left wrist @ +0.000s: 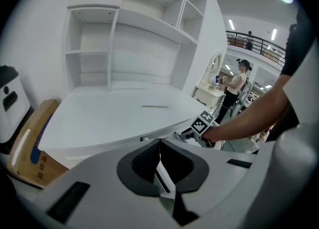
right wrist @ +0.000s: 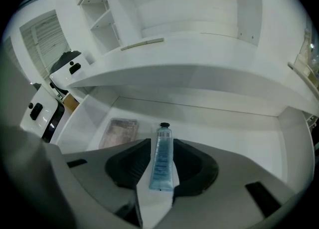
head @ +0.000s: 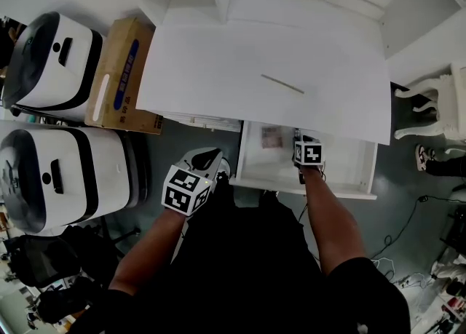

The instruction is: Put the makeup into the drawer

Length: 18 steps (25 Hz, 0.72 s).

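Packet (right wrist: 119,132) lies in drawer (right wrist: 224,133) under desktop (head: 255,70), left of tube (right wrist: 162,158).

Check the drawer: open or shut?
Open. The drawer is pulled out from under the desktop, its floor exposed, with a flat compact lying inside.

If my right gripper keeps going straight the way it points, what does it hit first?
Probably the drawer floor, right of the flat packet; the tube in the right gripper would touch cap first.

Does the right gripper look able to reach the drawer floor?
Probably yes: the drawer is open, the right gripper holds the tube above bare floor, and the palette lies aside.
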Motion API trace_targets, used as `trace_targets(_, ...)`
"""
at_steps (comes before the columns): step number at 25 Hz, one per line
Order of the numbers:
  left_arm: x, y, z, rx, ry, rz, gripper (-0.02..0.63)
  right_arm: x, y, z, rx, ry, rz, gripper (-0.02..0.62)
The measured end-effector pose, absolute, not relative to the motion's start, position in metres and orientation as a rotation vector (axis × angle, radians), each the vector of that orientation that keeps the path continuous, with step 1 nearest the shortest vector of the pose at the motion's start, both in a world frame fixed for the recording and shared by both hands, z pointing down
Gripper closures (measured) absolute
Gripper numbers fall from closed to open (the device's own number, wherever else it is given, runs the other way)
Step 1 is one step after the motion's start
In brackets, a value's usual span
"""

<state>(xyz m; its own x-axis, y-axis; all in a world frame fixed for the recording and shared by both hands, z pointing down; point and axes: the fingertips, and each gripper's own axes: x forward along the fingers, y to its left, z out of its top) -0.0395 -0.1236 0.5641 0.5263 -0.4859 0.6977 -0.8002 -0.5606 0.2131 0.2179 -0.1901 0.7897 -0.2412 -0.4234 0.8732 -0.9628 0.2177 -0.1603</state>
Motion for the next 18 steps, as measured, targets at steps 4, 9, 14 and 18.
trace_targets(4, -0.036, -0.132, 0.561, 2.282, -1.02, 0.785, 0.595, 0.217, -0.187, 0.775, 1.301, -1.803, 0.959, 0.462)
trace_targets(9, -0.03, -0.141, 0.557, 2.323, -0.985, 0.769, 0.595, 0.216, -0.183, 0.75, 1.329, -1.844, 0.959, 0.462)
trace_targets(14, -0.029, -0.148, 0.554, 2.336, -0.965, 0.746, 0.595, 0.209, -0.18, 0.714, 1.381, -1.919, 0.985, 0.462)
trace_targets(18, -0.031, -0.153, 0.552, 2.351, -0.945, 0.734, 0.595, 0.195, -0.177, 0.674, 1.414, -2.045, 1.058, 0.462)
